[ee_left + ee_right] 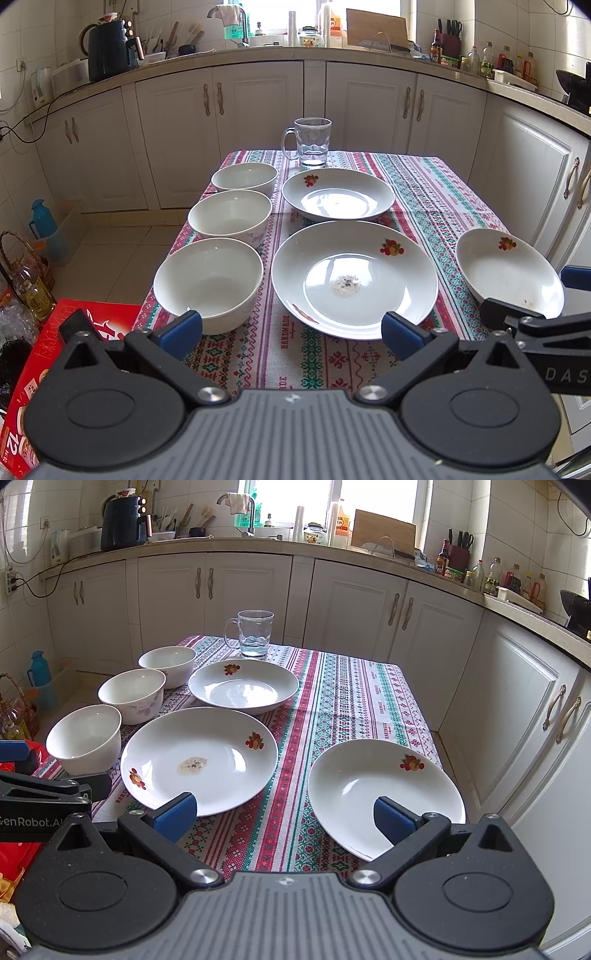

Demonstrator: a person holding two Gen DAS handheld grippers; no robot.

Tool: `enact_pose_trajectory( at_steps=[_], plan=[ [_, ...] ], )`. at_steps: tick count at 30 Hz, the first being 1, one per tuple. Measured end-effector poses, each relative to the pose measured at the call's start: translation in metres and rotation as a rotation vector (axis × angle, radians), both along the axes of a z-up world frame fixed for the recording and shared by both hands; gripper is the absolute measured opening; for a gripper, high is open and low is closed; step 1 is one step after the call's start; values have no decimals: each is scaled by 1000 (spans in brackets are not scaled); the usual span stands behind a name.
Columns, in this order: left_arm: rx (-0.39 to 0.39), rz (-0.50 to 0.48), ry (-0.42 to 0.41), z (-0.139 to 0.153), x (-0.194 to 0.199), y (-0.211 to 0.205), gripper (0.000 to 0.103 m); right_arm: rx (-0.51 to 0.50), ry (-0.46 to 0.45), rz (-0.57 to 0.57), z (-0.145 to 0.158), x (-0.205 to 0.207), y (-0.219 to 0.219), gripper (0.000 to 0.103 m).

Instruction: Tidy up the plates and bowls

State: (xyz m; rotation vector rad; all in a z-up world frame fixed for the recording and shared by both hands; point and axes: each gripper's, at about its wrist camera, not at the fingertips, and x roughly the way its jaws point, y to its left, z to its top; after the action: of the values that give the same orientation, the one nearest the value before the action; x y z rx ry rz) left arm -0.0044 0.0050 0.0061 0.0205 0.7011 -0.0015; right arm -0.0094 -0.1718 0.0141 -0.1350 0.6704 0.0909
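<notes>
Three white bowls stand in a row along the table's left side: near (208,280), middle (231,216), far (243,177). Beside them lie a large plate (354,280) with a crumb patch and a smaller plate (338,195) behind it. A third plate (384,790) sits at the right edge of the table. My left gripper (291,330) is open at the near table edge, between the near bowl and the large plate. My right gripper (284,814) is also open and empty, its right finger (393,819) over the third plate's near rim.
A glass mug (312,142) with a little water stands at the far end of the patterned tablecloth (424,192). A red box (44,369) lies left of the table. White kitchen cabinets (517,701) run close along the back and right.
</notes>
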Motion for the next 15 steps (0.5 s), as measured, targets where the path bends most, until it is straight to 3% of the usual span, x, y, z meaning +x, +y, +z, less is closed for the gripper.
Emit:
enact_pose_trajectory(
  at_steps=[15],
  plan=[
    [-31, -50, -11, 4, 8, -3, 102, 4, -35, 6, 7, 1, -6, 103]
  ],
)
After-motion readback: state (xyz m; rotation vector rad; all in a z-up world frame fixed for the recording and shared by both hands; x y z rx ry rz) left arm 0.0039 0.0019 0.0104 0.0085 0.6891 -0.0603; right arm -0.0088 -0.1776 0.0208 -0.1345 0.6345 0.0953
